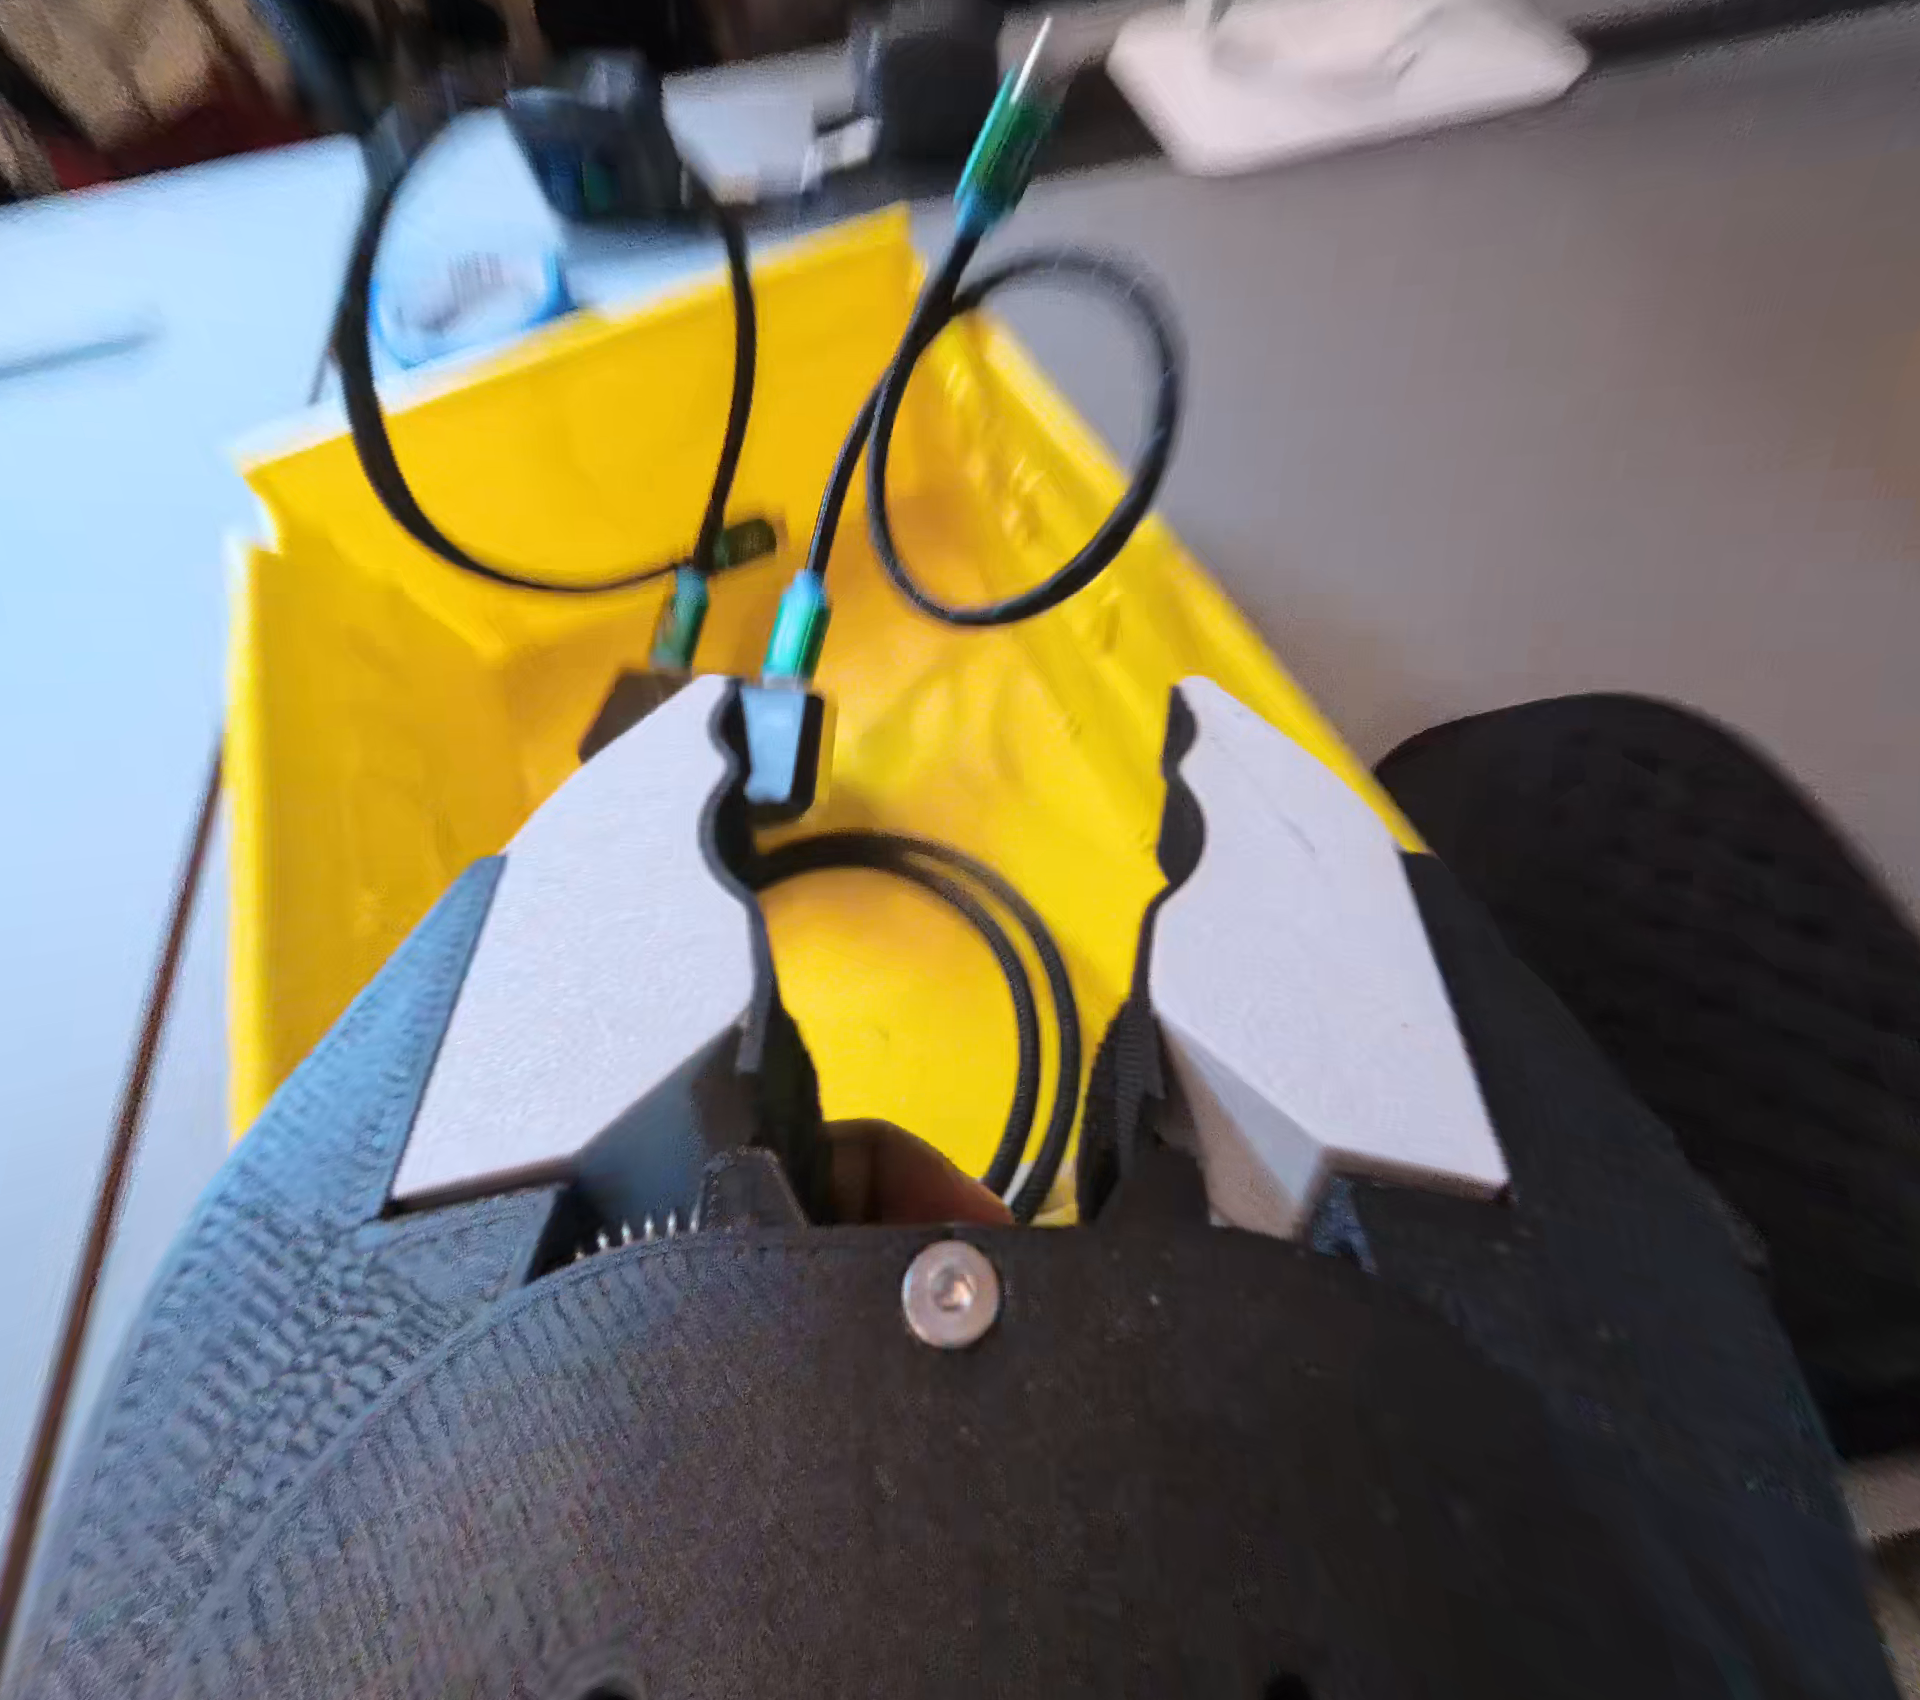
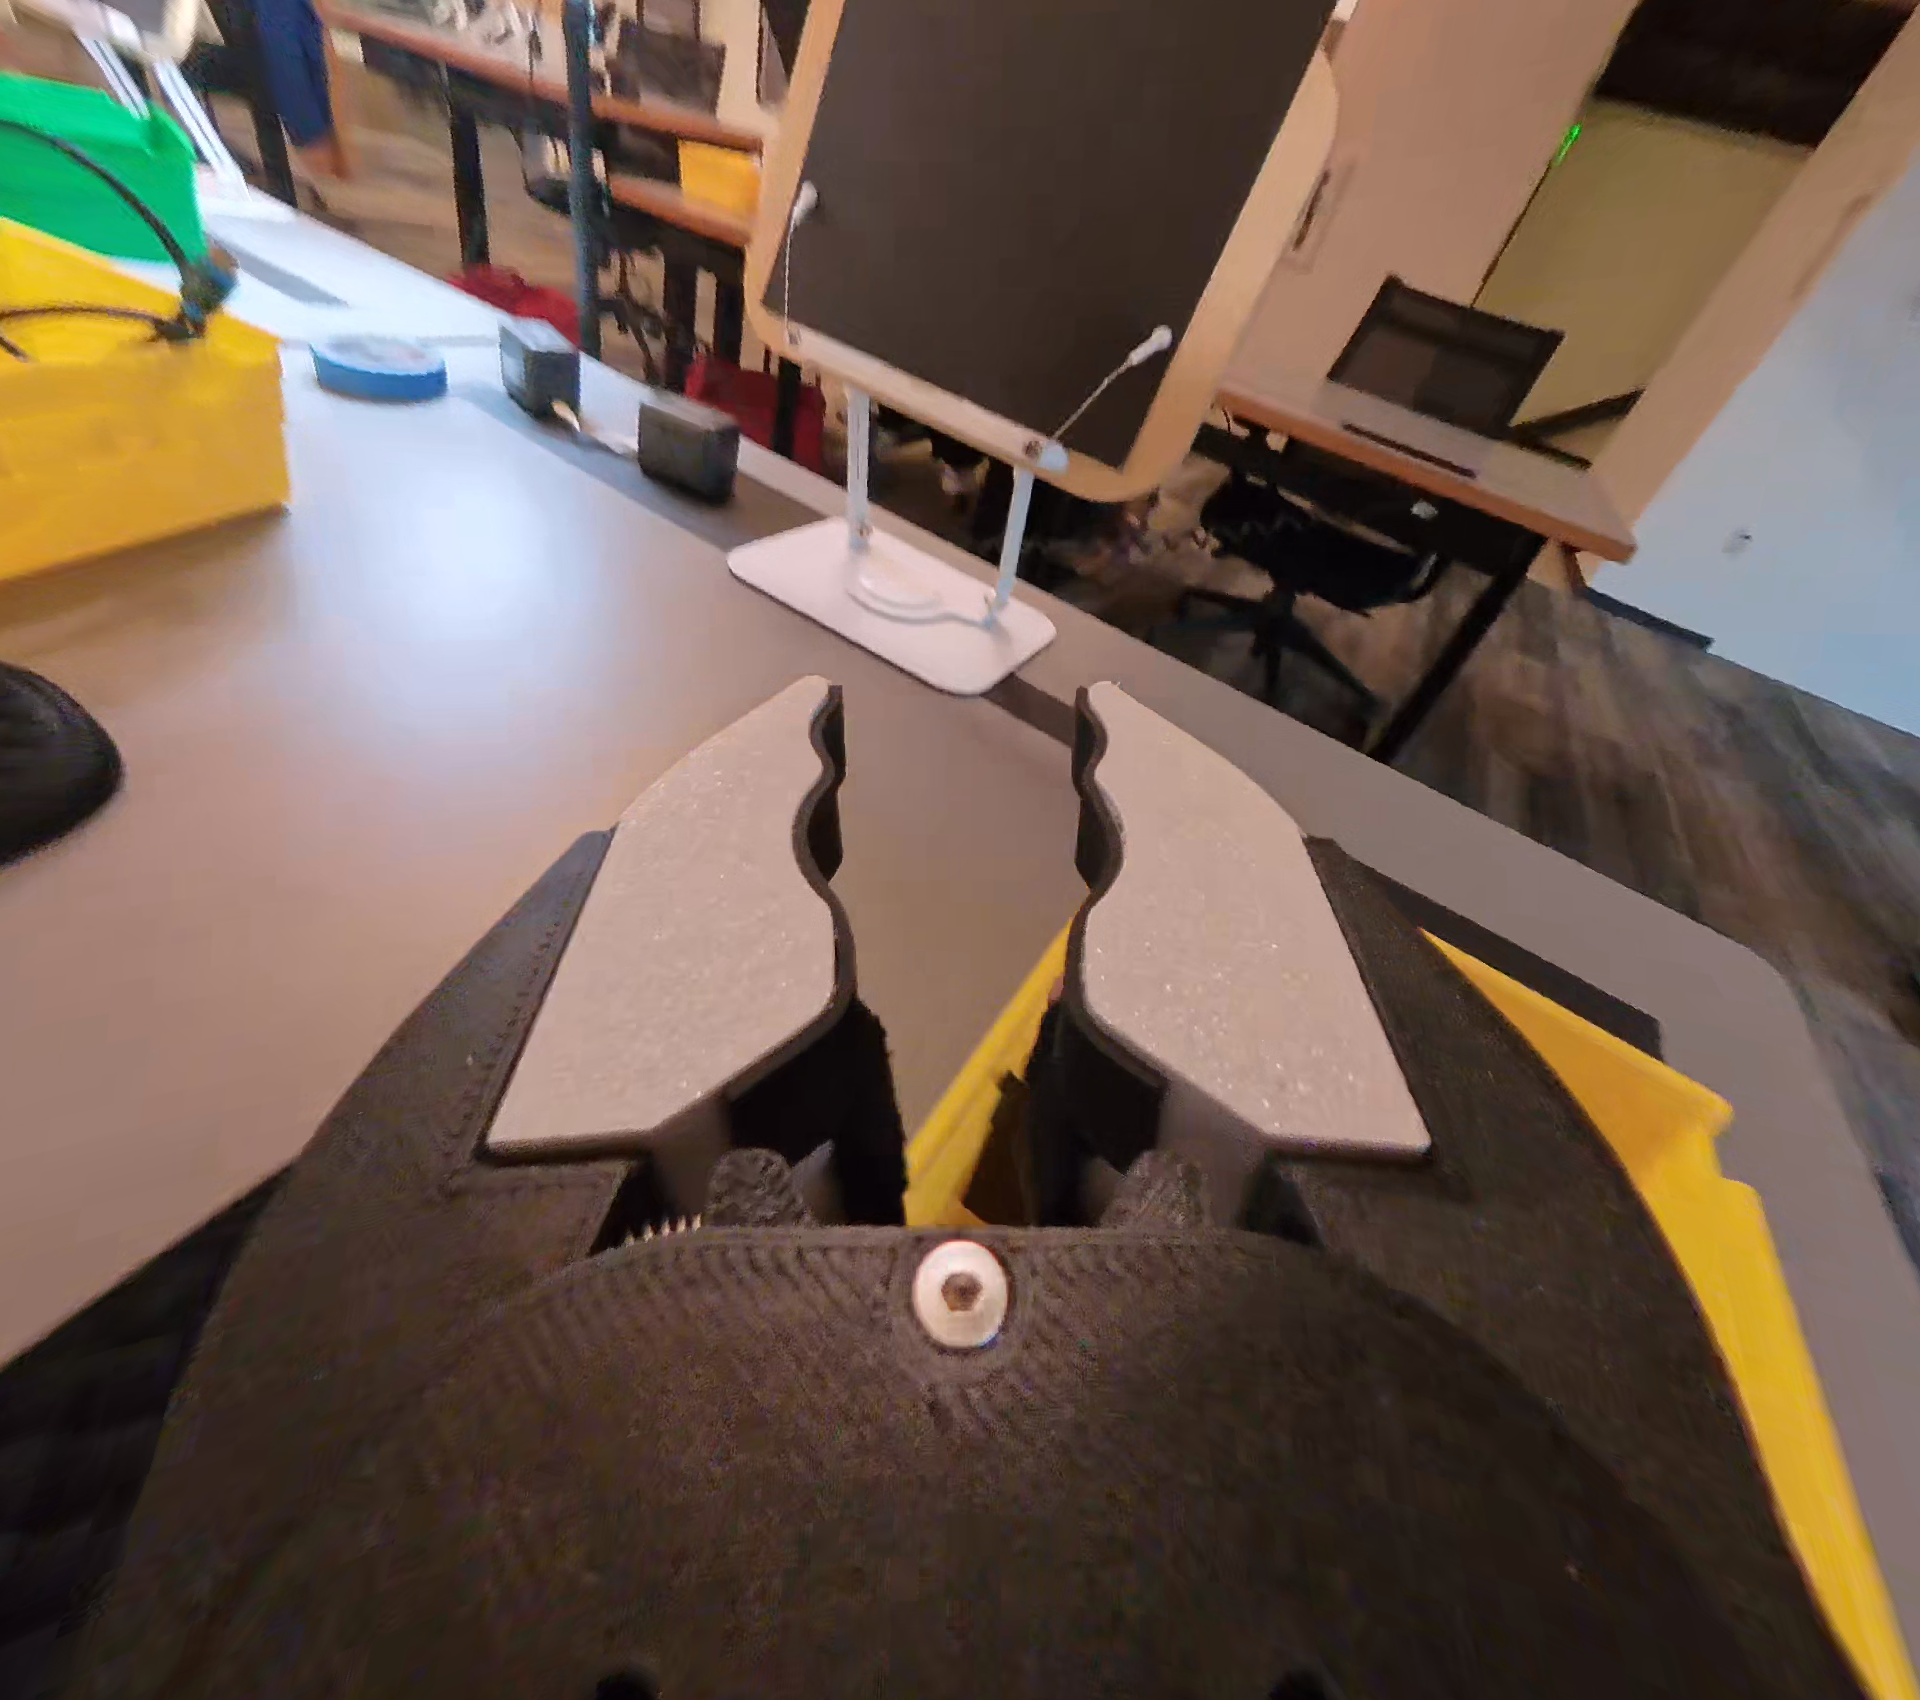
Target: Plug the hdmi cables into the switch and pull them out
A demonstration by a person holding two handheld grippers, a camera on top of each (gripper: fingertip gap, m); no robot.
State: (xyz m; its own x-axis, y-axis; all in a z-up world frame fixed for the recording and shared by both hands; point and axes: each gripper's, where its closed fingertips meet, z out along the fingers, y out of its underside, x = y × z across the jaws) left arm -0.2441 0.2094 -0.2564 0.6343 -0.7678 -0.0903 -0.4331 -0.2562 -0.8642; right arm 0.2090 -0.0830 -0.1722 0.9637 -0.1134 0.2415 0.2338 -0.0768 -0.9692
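The left gripper (image 1: 951, 705), black printed plastic with grey finger plates, has its fingers spread wide above a yellow plastic bin (image 1: 582, 445) standing on the grey worktop (image 1: 1558, 455). A black HDMI plug (image 1: 784, 746) lies just beside the inner edge of the gripper's left finger (image 1: 623, 902); whether it touches is unclear, and the right finger (image 1: 1309, 944) stands well apart from it. From the plug a black braided cable (image 1: 831, 497) with green collars rises out of the bin to a second plug end (image 1: 1013, 128) pointing up over the bin's far wall. More cable loops (image 1: 1039, 954) curl on the bin floor between the fingers. A second black cable (image 1: 364, 362) arcs over the bin's left wall, its green-collared plug (image 1: 681, 611) close to the left fingertip. The view is motion-blurred, and no switch can be made out with certainty.

The right gripper (image 2: 956, 715) hovers with its fingers apart and nothing between them, over the worktop's near right corner, where another yellow bin (image 2: 1621, 1162) sits beneath it. Farther off, at the worktop's far edge, stands a dark wood-framed panel (image 2: 1060, 112) on a white stand (image 2: 894, 601). Along the same edge lie two small black boxes (image 2: 686, 445) and a blue tape roll (image 2: 379, 367).
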